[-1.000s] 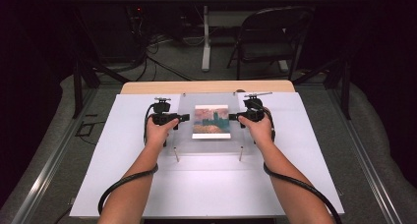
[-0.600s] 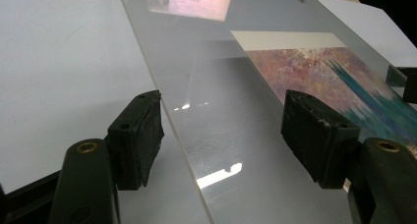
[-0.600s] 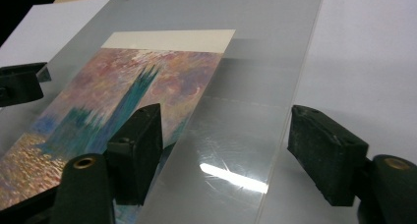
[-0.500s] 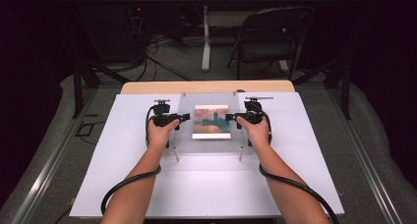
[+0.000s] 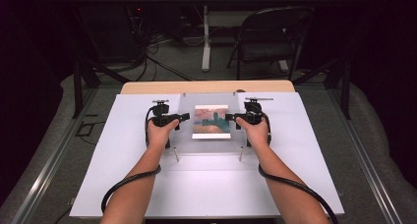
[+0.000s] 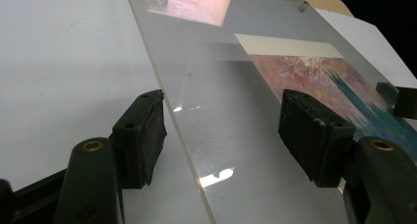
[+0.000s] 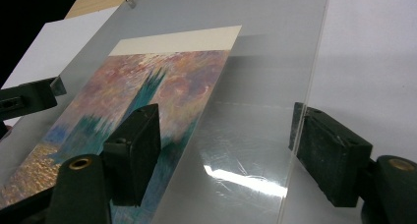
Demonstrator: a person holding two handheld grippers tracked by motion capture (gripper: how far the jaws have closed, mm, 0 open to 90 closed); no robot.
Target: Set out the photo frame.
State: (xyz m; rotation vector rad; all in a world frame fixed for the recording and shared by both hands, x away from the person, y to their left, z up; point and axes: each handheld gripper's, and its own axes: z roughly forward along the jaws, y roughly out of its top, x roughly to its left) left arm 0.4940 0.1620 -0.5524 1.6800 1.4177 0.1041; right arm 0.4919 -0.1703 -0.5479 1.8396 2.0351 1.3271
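A clear acrylic sheet [image 5: 211,145] rests on small metal standoffs [image 5: 176,155] on the white table, with a painted picture [image 5: 211,121] at its middle. My left gripper [image 5: 183,118] is at the sheet's left edge, my right gripper [image 5: 230,118] at its right edge, and they point toward each other. In the left gripper view the sheet [image 6: 236,116] has its edge between the wide jaws of the left gripper [image 6: 226,135], and neither pad presses on it. The right gripper [image 7: 231,155] has just been opening; the sheet's edge [image 7: 300,111] runs between its jaws, which stand apart over the picture [image 7: 147,91].
A white board [image 5: 295,150] covers the table, with a wooden strip [image 5: 206,86] along its far edge. Beyond the table stand a folding chair [image 5: 270,37] and cables on the floor. Both gripper cables [image 5: 123,184] trail back along the forearms.
The right hand has edged slightly toward the sheet. The left hand and the sheet have stayed where they were.
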